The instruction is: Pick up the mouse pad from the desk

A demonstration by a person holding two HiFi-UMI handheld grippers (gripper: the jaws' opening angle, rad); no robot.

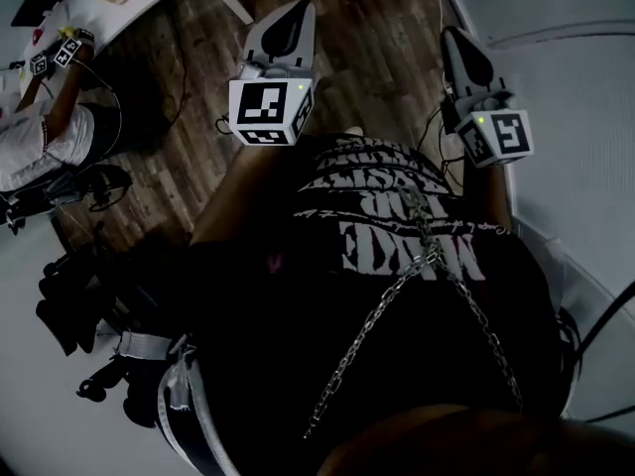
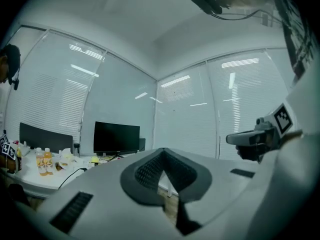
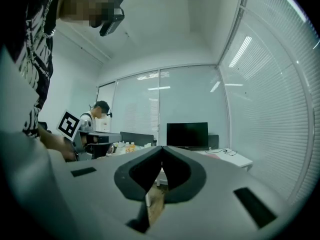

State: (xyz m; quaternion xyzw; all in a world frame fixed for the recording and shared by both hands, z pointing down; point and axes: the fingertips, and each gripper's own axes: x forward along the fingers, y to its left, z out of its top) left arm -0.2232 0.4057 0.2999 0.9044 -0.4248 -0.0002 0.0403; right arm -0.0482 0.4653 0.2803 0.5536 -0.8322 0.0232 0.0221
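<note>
No mouse pad shows in any view. In the head view both grippers are held level in front of my black printed shirt, over a wooden floor (image 1: 198, 77). My left gripper (image 1: 298, 10) is shut with nothing in it; in the left gripper view its dark jaws (image 2: 162, 152) meet at a point. My right gripper (image 1: 454, 38) is also shut and empty, and its jaws (image 3: 161, 149) touch in the right gripper view. Each gripper's camera catches the other one: the right gripper (image 2: 252, 140) at the right edge, the left gripper (image 3: 82, 134) at the left.
A white desk (image 3: 232, 159) with a black monitor (image 3: 187, 134) and cables stands by the blinds. Another desk (image 2: 35, 176) carries bottles (image 2: 43, 162) and a second monitor (image 2: 116, 139). Another person (image 1: 45, 132) with marker cubes stands at the far left.
</note>
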